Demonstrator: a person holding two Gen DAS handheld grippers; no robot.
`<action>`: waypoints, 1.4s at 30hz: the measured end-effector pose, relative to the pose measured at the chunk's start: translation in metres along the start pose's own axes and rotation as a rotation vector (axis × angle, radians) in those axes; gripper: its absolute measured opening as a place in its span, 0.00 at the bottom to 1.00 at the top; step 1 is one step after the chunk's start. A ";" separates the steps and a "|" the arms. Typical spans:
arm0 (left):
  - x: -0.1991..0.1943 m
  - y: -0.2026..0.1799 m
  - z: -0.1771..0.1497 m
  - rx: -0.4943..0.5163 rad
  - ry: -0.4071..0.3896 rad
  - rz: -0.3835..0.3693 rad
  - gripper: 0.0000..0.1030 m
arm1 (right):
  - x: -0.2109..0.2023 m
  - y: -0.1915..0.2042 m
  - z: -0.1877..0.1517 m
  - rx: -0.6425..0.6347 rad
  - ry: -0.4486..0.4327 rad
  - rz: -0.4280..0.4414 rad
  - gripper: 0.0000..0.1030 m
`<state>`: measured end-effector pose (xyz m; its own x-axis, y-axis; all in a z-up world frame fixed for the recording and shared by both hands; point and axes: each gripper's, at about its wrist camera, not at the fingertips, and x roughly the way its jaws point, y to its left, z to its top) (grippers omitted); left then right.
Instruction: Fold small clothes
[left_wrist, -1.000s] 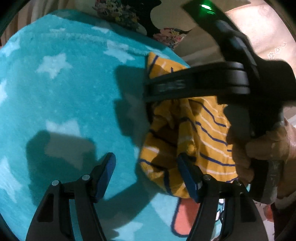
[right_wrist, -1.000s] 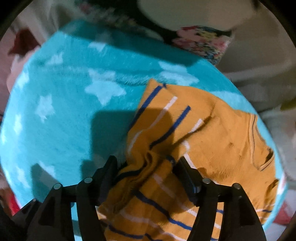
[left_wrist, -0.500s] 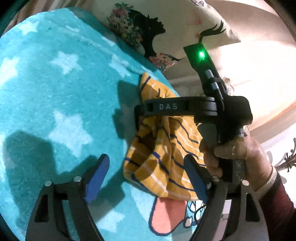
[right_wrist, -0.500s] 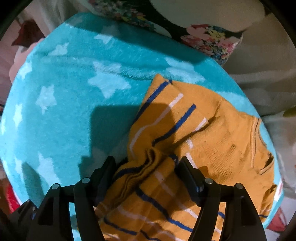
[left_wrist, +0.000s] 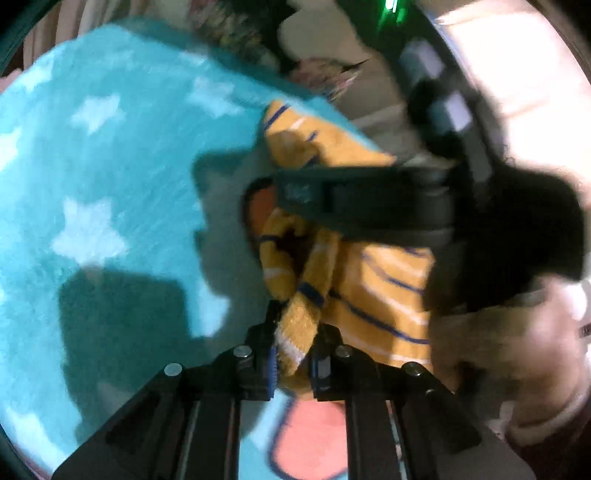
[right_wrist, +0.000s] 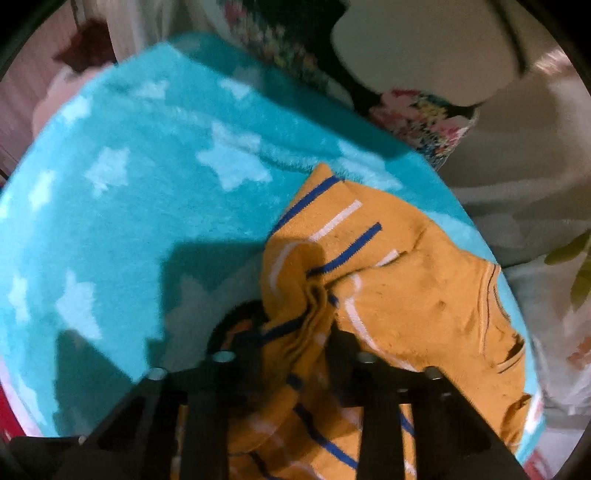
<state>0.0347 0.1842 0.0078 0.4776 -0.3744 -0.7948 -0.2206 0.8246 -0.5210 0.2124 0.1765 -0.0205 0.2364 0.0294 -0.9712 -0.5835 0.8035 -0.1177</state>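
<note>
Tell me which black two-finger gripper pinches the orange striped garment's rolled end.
The left gripper: a narrow striped roll of the orange striped garment sits between its fingers; the right gripper clamps a broader bunch.

Teal fleece blanket (right_wrist: 155, 236) w/ white stars is the carrying surface; a pink-orange cartoon patch (left_wrist: 314, 439) shows at its near edge. Directly on it, right side: mustard striped kids' top (right_wrist: 424, 295), blue & white stripes, bunched at near end. Floral cushion (right_wrist: 424, 118) touches blanket's far edge.
</note>
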 end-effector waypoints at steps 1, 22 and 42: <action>-0.009 -0.014 -0.001 0.018 -0.015 -0.006 0.12 | -0.009 -0.010 -0.006 0.044 -0.033 0.045 0.22; 0.017 -0.171 -0.075 0.180 0.082 0.011 0.26 | -0.051 -0.331 -0.278 0.884 -0.285 0.382 0.20; 0.021 -0.160 -0.081 0.172 0.051 0.141 0.35 | -0.119 -0.337 -0.302 0.953 -0.492 0.503 0.28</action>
<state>0.0115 0.0098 0.0496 0.4074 -0.2677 -0.8731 -0.1316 0.9289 -0.3462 0.1461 -0.2768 0.0724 0.5408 0.5272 -0.6555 0.0686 0.7490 0.6590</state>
